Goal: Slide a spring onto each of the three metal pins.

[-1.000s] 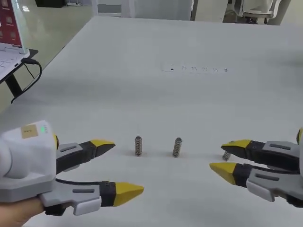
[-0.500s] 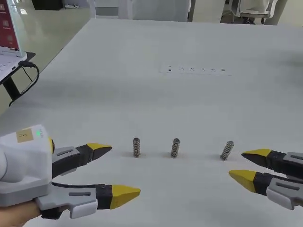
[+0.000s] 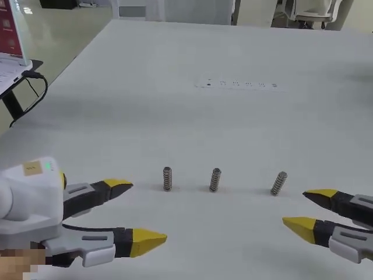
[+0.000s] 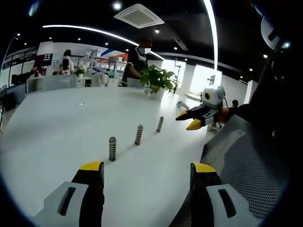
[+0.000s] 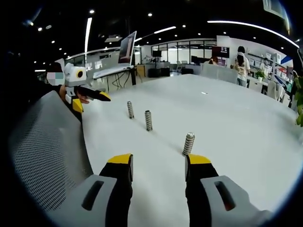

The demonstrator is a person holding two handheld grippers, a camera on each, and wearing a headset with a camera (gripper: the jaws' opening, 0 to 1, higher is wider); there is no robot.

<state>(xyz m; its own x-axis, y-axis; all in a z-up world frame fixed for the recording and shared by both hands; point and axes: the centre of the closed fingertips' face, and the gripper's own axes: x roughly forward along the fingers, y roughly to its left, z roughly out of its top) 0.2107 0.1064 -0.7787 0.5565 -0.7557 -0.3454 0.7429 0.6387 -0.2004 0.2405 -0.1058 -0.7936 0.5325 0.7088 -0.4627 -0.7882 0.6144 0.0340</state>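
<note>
- My left gripper (image 3: 148, 211) sits in the lower left of the head view. Its yellow-tipped jaws are spread wide, with nothing between them.
- My right gripper (image 3: 294, 207) comes in from the lower right edge. Its jaws are parted too, somewhat less than the left's, and they also hold nothing.
- Both grippers point inward toward the centre of the frame, over the white table (image 3: 233, 128).
- Three springs stand upright on the table in a row across the lower middle of the head view, level with my jaw tips and well apart from one another.
- The left spring (image 3: 167, 178) is just right of my left gripper's upper tip, not touching it.
- The middle spring (image 3: 215, 179) stands between the two grippers, clear of both.
- The right spring (image 3: 279, 183) leans slightly and stands near my right gripper's upper tip, with a gap between them.
- I cannot tell whether a pin runs inside each coil.
- In the left gripper view the row runs away from between my jaws toward the centre. In the right gripper view the nearest spring stands just above my right-hand jaw tip.
- A socket strip (image 3: 239, 85) lies flush in the table at upper centre of the head view.
- A laptop (image 3: 9, 35) sits at the upper left edge.
</note>
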